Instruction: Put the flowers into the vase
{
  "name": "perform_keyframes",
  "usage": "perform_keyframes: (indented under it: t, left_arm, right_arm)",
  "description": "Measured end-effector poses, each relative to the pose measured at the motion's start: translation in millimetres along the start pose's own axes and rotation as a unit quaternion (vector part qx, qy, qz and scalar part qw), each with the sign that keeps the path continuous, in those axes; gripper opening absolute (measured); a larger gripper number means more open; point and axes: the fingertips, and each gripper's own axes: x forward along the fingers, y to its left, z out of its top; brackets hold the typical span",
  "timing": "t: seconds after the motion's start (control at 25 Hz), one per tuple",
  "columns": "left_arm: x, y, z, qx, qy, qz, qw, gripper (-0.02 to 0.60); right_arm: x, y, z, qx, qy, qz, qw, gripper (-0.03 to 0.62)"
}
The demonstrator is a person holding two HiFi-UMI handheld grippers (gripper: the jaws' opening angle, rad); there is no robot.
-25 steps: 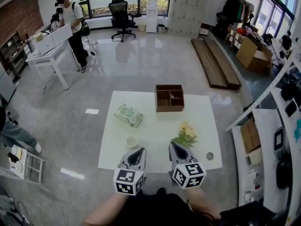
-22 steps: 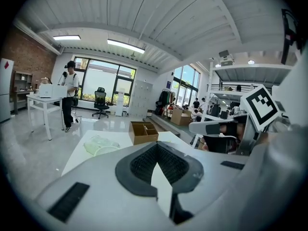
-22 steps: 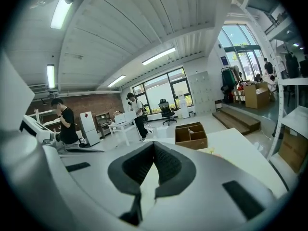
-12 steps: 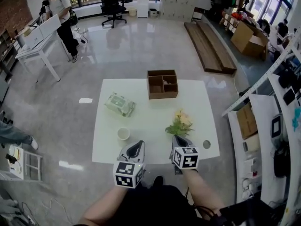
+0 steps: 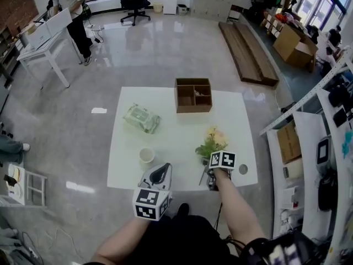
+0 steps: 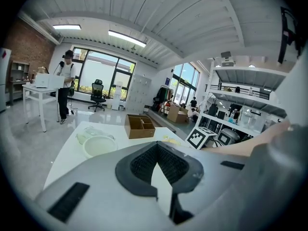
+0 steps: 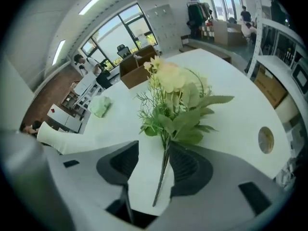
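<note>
A bunch of pale yellow flowers (image 5: 213,143) with green leaves lies on the white table (image 5: 176,131), its stem pointing toward me. My right gripper (image 5: 210,180) points steeply down at the stem end. In the right gripper view the thin stem (image 7: 162,176) runs between the parted pads of that gripper (image 7: 153,154), close to the right pad; the jaws are opening and do not press on it. A small white cup-like vase (image 5: 146,155) stands left of the flowers, also visible as the vase (image 6: 98,145). My left gripper (image 5: 161,173) hovers near the front edge, shut and empty, its tips (image 6: 156,146) together.
A wooden compartment box (image 5: 193,95) sits at the table's far edge. A green wipes pack (image 5: 142,118) lies at the left. A round grey disc (image 5: 243,169) is near the right corner. A person (image 5: 69,4) stands by a white desk far off.
My right gripper has dropped from beside the left one down to the table and tipped steeply onto the flower stem, its jaws now parted. The left gripper has barely moved.
</note>
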Motion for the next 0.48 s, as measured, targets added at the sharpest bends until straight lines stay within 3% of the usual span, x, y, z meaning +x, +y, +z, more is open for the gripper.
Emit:
perform_keyframes:
  t: [0.24, 0.48]
  left_arm:
    - [-2.1, 10.0, 1.7, -0.008, -0.003, 0.005, 1.0, 0.006]
    - [-1.9, 12.2, 3.1, -0.009, -0.005, 0.003, 0.9999, 0.006]
  right_arm:
    - [17.4, -2.2, 5.6, 0.079, 0.116, 0.046, 0.989, 0.202]
    - [24.9, -14.7, 5.3, 0.059, 0.16, -0.003, 0.985, 0.16]
